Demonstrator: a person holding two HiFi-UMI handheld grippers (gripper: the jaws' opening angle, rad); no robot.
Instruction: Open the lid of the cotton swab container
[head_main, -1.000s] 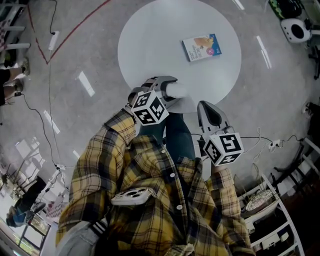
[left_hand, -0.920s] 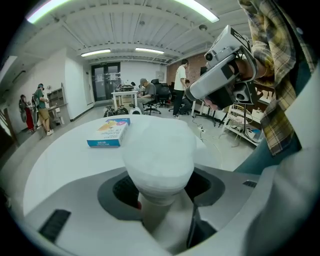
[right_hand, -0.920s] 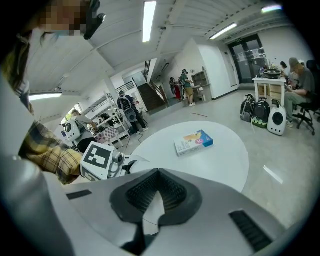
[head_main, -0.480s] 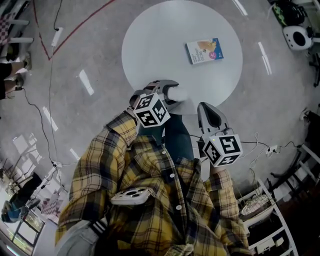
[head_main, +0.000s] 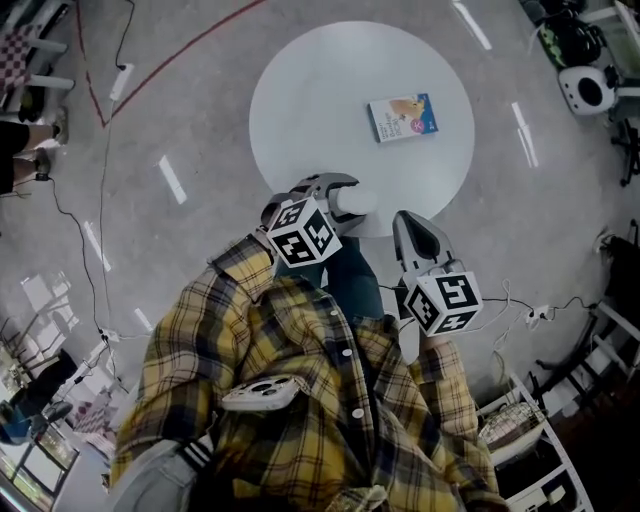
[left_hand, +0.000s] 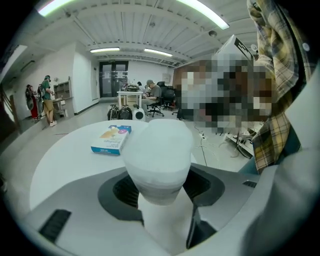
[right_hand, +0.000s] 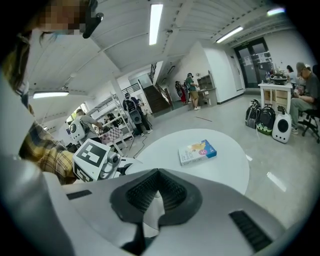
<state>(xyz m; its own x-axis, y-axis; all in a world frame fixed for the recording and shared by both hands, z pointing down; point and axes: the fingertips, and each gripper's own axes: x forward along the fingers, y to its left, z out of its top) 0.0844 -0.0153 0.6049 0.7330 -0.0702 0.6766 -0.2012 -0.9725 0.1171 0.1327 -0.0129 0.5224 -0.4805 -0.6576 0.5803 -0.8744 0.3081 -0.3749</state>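
— Where is the cotton swab container (head_main: 357, 201)?

— At the lower rim of the round white table (head_main: 320, 90) in the head view, gripped by the left tongs (head_main: 336, 192). Their jaws press on its white body from both sides, and the lid (left_hand: 159, 147) sits on top, shut. I cannot tell whether it rests on the table or hangs just above it.

— And the right tongs (head_main: 418, 233)?

— Closed on nothing, pads together, near the table's lower right rim and apart from the container.

— What else lies around?

— A blue-and-white box (head_main: 402, 117) lies flat on the upper right part of the table, well apart from both tongs. On the floor, a red line (head_main: 160, 85) runs at upper left and a white device (head_main: 585, 62) with a dark round face sits at upper right.

— Anything blocking the view?

— The left marker cube (head_main: 303, 232) covers the rear of its tongs in the head view. In the left gripper view the container fills the centre and hides the table behind it. The plaid shirt (head_main: 290, 400) takes up the lower frame.
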